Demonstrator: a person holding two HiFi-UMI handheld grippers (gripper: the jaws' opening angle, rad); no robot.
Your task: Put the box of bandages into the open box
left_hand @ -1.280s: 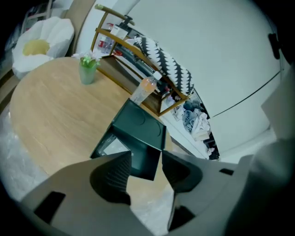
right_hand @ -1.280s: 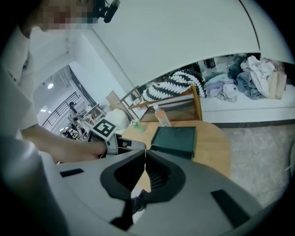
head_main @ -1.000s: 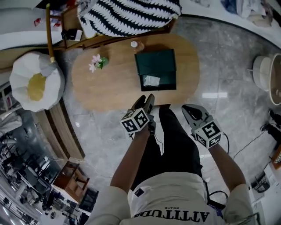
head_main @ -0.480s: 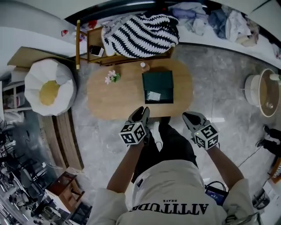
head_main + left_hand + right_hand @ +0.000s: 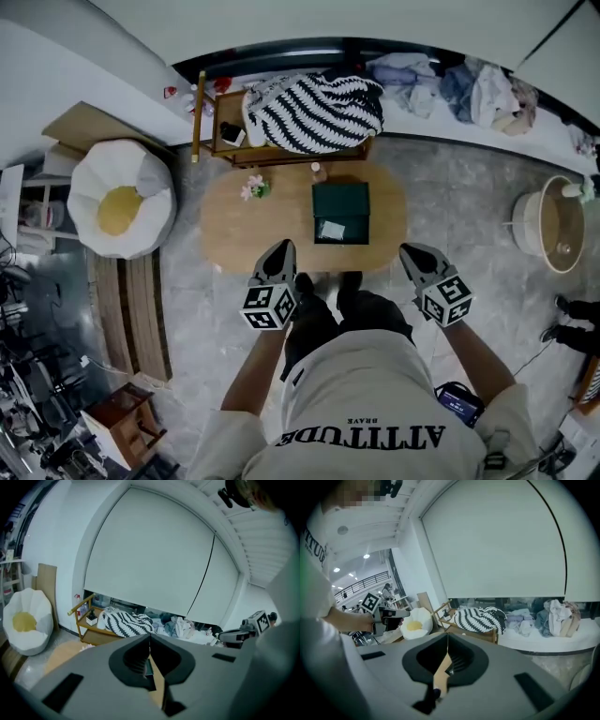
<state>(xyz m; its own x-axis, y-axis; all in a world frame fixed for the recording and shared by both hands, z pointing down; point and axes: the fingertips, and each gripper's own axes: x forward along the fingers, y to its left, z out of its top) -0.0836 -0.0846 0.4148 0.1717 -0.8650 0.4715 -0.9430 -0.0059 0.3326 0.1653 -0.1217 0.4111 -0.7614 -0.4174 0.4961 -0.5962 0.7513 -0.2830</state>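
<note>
On the oval wooden table (image 5: 272, 230) lies the dark green open box (image 5: 343, 202), and the small pale box of bandages (image 5: 331, 230) rests inside it near its front edge. Both grippers hang well above the floor in front of the table, on either side of the person's legs. My left gripper (image 5: 278, 253) (image 5: 150, 637) has just been closing and its jaws now meet with nothing between them. My right gripper (image 5: 415, 255) (image 5: 447, 637) is also shut and empty. Neither touches the table or the box.
A white and yellow beanbag (image 5: 122, 199) sits left of the table. A wooden cart with a striped blanket (image 5: 314, 108) stands behind it. A small flower (image 5: 253, 186) and a bottle (image 5: 319, 171) stand on the table. A round white appliance (image 5: 548, 223) is at the right.
Both grippers have risen away from the table, and the table and green box look smaller and farther off. The left jaws went from apart to closed.
</note>
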